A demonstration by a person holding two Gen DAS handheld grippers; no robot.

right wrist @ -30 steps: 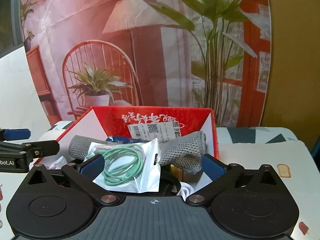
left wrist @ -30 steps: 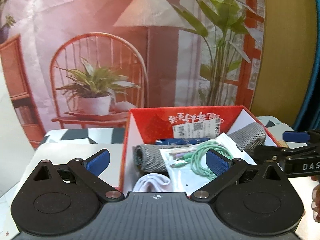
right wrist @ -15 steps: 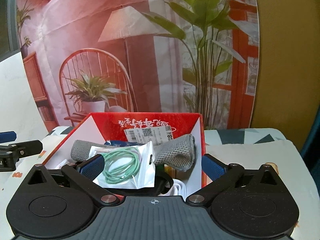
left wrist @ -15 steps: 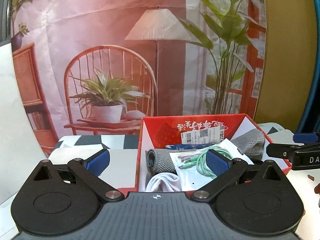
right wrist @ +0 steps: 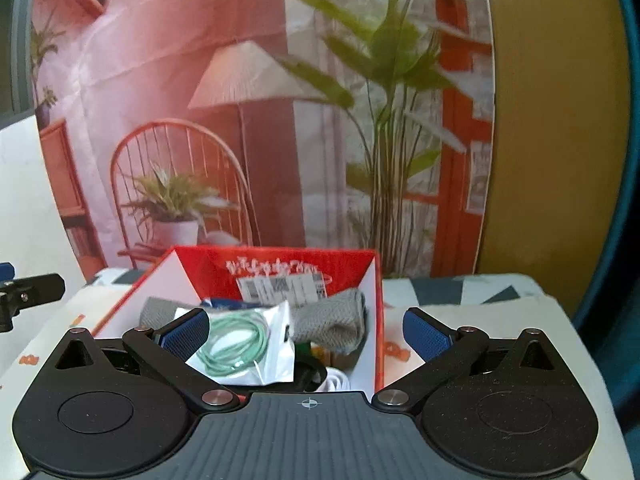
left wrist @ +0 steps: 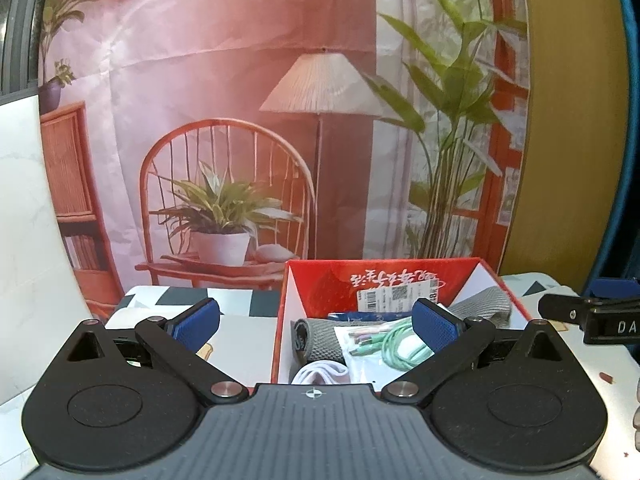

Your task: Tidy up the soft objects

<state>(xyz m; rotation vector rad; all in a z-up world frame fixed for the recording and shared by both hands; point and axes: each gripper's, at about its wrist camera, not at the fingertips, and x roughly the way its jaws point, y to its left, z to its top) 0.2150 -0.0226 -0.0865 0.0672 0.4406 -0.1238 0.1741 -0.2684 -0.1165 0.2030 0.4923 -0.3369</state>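
A red cardboard box (left wrist: 320, 276) (right wrist: 364, 270) stands on the table ahead of both grippers. Inside lie a rolled grey knit cloth (left wrist: 320, 334) (right wrist: 332, 318), a clear bag with a coiled green cable (left wrist: 394, 346) (right wrist: 236, 346), a white soft item (left wrist: 320, 374) and a blue packet (left wrist: 352, 315). My left gripper (left wrist: 316, 326) is open and holds nothing, its fingers straddling the box's left wall. Open and with nothing between its fingers too, my right gripper (right wrist: 306, 334) straddles the box's right wall. The right gripper's tip (left wrist: 592, 312) shows at the left wrist view's right edge.
The table wears a white cloth with dark triangles (left wrist: 236, 298) (right wrist: 460, 292). A printed backdrop of a chair, lamp and plants (left wrist: 248, 140) hangs right behind the box. A white panel (left wrist: 28, 208) stands at the left. Part of a hand (left wrist: 636, 420) shows at the right edge.
Both grippers have drawn back and risen a little from the box, which now looks smaller and farther. Their fingers stay open. The box contents have not shifted.
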